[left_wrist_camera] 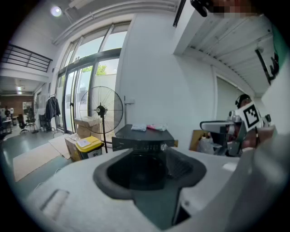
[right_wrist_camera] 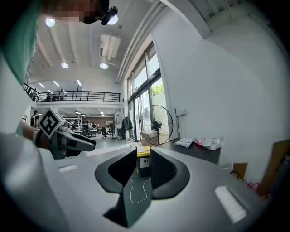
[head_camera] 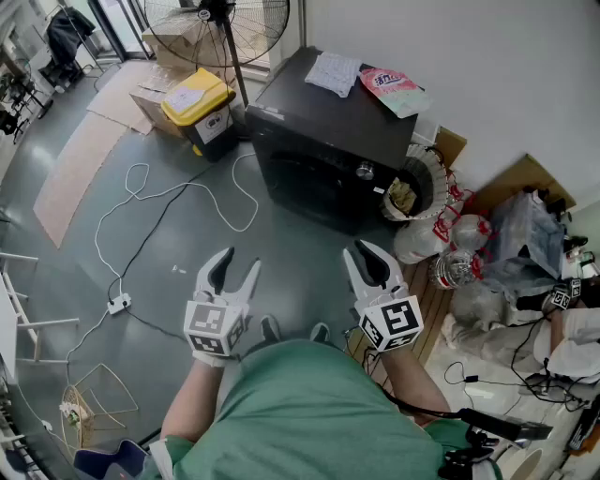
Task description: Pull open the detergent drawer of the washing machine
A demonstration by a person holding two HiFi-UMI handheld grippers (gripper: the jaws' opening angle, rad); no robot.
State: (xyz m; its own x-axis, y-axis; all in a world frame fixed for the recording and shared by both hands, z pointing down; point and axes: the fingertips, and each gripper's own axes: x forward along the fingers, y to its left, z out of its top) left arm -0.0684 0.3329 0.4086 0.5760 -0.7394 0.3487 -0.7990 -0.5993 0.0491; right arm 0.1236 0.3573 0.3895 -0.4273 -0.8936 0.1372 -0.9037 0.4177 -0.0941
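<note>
Washing machine (head_camera: 328, 141) stood on the floor (head_camera: 178, 253) ahead, against the wall (head_camera: 450, 56) — well apart from both grippers. Left gripper (head_camera: 236, 264) held in air, fingers apart, empty; right gripper (head_camera: 373, 255) — fingers narrowly apart, empty.

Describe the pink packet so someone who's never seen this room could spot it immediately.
Find the black washing machine against the white wall, right of the standing fan. Two things lie on its top; the pink packet is at the far right corner, beside a pale folded cloth, and it alone is pink.
</note>
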